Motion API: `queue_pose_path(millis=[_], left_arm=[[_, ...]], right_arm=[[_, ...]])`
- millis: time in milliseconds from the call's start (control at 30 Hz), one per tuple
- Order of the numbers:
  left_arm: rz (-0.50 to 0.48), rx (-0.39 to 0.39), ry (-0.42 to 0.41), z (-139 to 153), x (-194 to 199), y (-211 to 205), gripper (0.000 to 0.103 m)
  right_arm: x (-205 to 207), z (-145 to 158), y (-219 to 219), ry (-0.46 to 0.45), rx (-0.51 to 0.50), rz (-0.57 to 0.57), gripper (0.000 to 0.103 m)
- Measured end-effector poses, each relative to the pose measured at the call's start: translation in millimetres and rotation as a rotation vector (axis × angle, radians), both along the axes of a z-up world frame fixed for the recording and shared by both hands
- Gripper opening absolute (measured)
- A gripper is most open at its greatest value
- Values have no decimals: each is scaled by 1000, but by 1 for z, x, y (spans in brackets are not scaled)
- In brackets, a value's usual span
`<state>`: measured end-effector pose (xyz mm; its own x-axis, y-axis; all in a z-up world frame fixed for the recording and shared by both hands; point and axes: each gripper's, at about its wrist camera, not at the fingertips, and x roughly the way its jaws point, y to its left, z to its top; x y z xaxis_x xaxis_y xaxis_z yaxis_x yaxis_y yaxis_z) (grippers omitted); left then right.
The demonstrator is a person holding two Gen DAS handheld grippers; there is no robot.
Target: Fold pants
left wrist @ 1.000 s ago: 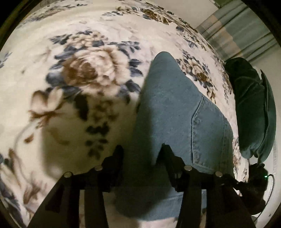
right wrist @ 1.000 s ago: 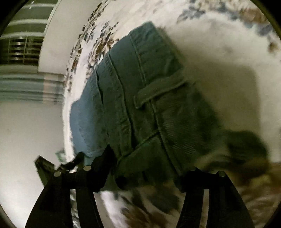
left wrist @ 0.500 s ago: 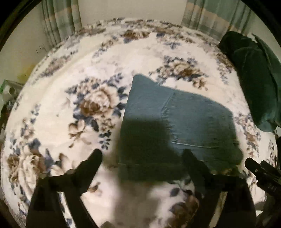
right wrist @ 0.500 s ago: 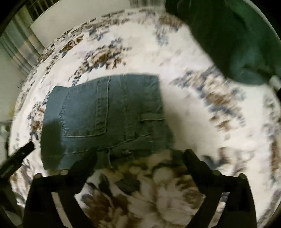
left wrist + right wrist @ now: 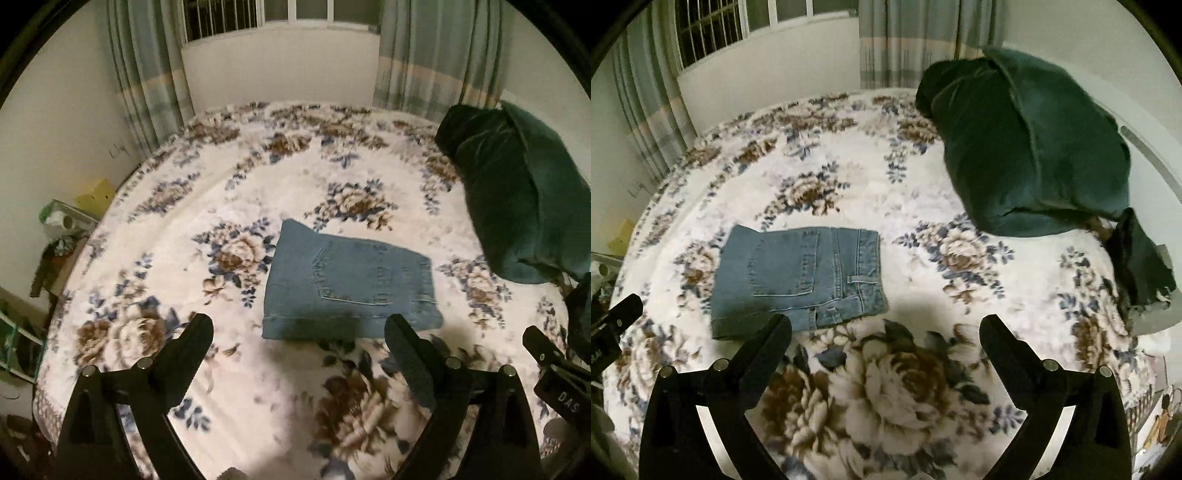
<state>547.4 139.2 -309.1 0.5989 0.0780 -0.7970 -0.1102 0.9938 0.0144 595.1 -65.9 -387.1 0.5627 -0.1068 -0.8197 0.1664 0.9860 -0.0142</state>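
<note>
The blue denim pants (image 5: 347, 284) lie folded into a compact rectangle on the floral bedspread (image 5: 221, 199), back pocket facing up. They also show in the right wrist view (image 5: 798, 280), left of centre. My left gripper (image 5: 297, 332) is open and empty, held above the bed just short of the pants' near edge. My right gripper (image 5: 884, 332) is open and empty, above the bedspread (image 5: 923, 387), to the right of the pants' near corner. Neither gripper touches the pants.
A dark green pillow (image 5: 517, 206) lies at the bed's right side, also large in the right wrist view (image 5: 1027, 147). A dark cloth (image 5: 1141, 266) lies at the right edge. Curtains (image 5: 424, 55) and a window are behind. Clutter (image 5: 62, 221) stands beside the bed at left.
Both grippers have opened, let go of the pants, and pulled back and up. The pants now lie folded on the bed, farther from both cameras.
</note>
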Motion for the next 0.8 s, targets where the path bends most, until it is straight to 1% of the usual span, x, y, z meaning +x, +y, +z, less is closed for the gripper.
queue_pose_path(millis=[33,67,167,300,467,500,600,667,733,800], left_arm=[[0,1,-8,8,-7,-2,95],[1,4,-29,25,-23,-7,95],[6,3,-71,58,-57,-16,95],[6,12,-125,106,-106,-30,95],[4,16,-170,154,-162,-41,95],[4,14,-178,165,-174,-43,95],[0,0,-191,189,-202,-44,95],[0,4,-201,201,-217,-45,95],[0,-14,-206,214,-231,-43,95],[14,-13,-225,224,-243,-40,95]], right_arm=[[-11,13,-2,-13,2,1,103],[-23,26,-5,-28,-1,2,103],[-65,71,-12,-75,-7,19,103],[-120,121,-20,-128,-2,41,103],[-189,184,-26,-178,8,78,103],[-205,201,-27,-194,1,90,103],[-240,237,-30,-225,11,103,103],[-264,264,-31,-254,-2,108,103],[-282,283,-32,-270,-6,114,103],[-302,304,-32,-294,-18,117,103]])
